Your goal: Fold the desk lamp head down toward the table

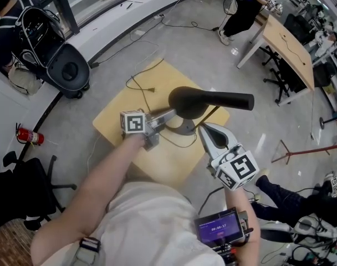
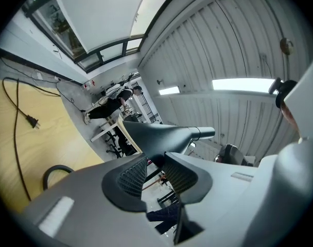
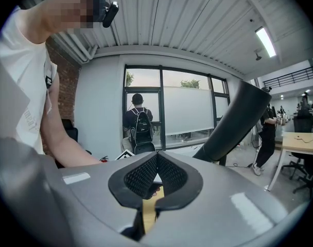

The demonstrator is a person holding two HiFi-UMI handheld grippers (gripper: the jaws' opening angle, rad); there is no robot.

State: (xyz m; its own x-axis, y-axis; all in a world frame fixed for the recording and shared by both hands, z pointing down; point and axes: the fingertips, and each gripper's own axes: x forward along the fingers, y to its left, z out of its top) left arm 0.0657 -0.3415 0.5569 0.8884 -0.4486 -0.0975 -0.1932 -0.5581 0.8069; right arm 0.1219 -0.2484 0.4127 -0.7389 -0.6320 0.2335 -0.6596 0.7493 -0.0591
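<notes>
Left gripper [image 2: 155,164] jaws sit apart round the black plastic desk lamp [image 1: 213,100] stem, right gripper [image 3: 156,175] closed on nothing, head's tilted up, so the fold looks undone.

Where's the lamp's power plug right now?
In the head view the plug lies loose on the wooden table, near its far edge, left of the black lamp head.
</notes>
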